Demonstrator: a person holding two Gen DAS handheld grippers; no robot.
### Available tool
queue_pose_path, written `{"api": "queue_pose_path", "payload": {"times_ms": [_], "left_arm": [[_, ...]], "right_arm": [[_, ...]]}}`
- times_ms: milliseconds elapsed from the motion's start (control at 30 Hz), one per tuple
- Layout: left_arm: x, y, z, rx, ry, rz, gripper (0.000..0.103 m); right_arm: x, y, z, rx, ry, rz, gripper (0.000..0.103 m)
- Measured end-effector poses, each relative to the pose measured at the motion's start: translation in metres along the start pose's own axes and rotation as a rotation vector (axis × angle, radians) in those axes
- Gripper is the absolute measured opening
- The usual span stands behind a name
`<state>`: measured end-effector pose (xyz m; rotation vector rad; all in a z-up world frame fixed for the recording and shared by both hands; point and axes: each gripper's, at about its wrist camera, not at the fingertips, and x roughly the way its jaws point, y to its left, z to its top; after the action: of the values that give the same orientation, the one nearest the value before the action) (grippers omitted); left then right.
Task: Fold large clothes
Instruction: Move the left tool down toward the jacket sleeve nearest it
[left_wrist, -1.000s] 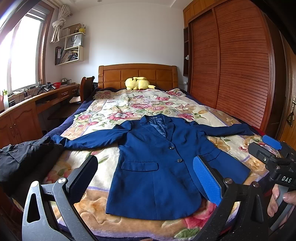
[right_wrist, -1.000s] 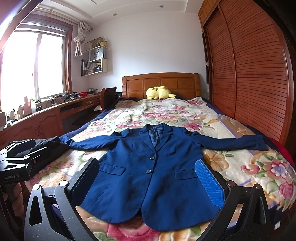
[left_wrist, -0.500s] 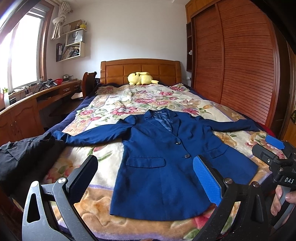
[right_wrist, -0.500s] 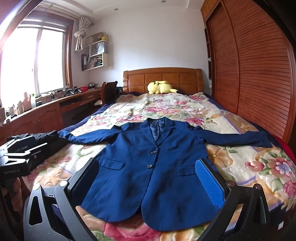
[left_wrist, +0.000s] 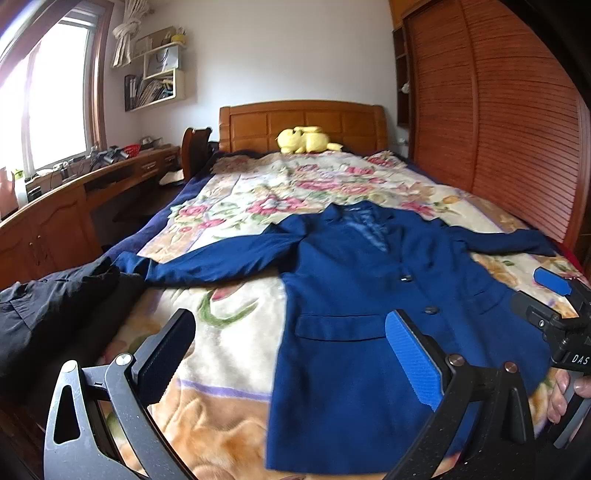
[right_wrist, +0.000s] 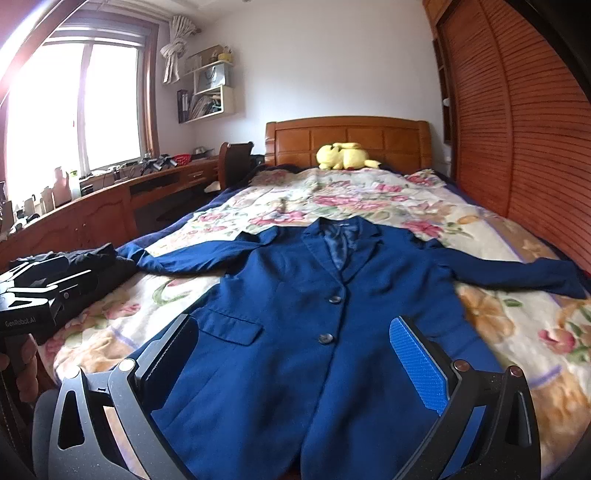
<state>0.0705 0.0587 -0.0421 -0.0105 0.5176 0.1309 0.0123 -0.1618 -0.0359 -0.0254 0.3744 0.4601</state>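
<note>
The jacket (right_wrist: 317, 321) is dark blue and lies flat, front side up, on the floral blanket (right_wrist: 517, 325) that covers the bed (left_wrist: 303, 118). Its collar points toward the headboard and its hem lies near the foot edge. Both sleeves are spread outward, one toward each side of the bed. Two buttons show down the front, and a flap pocket sits on each lower panel.

The left tongs (left_wrist: 291, 354) are apart, with nothing between the pads. They hang above the foot end of the bed, over the blanket and the jacket's hem on the window side. No contact with the cloth is visible. In the right wrist view, the left tongs appear at the left edge, gripped by a hand (right_wrist: 22, 369).

The right tongs (right_wrist: 295, 354) are also apart and empty. They hang above the jacket's lower front, with one pad over each pocket area. In the left wrist view they appear at the right edge, beside the jacket's far hem corner.

A black garment (left_wrist: 55, 306) lies crumpled at the bed's window-side corner, just beside the end of the nearer sleeve. A yellow plush toy (right_wrist: 343, 155) rests against the headboard. A wooden worktop (right_wrist: 110, 195) runs along the window wall, and a slatted wardrobe (left_wrist: 498, 110) stands on the opposite side.
</note>
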Motion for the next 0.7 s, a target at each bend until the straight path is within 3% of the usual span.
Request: {"api": "queue_pose_path", "payload": {"times_ms": [433,700], "left_arm": [[0.069,0.045,-0.001,-0.033,0.079,0.069,0.103],[0.112,0.077,0.000,-0.042,0.137,0.085,0.103]], "right_arm": [[0.094,0.001,0.019,-0.043,0.046,0.086,0.103],[0.140,-0.010,-0.002,-0.062,0.167,0.130,0.103]]}}
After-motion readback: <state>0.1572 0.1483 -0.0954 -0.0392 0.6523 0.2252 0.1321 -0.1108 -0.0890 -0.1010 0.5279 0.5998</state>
